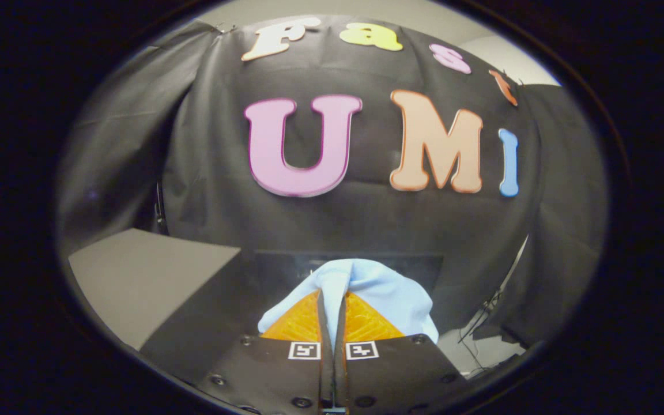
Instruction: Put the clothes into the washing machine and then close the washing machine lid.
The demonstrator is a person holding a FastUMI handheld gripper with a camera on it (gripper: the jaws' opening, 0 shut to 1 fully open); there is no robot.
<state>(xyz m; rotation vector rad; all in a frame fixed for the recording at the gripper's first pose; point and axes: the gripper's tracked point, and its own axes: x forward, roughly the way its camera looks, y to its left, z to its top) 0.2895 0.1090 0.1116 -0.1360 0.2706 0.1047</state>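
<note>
A light blue garment (366, 288) is pinched between the nearly closed fingers of the gripper (332, 300), bunched just ahead of them; loose folds may be snagged, or the thin pinch lost.

Black cloth wall (366, 225) behind a grey tabletop (142, 276).
</note>
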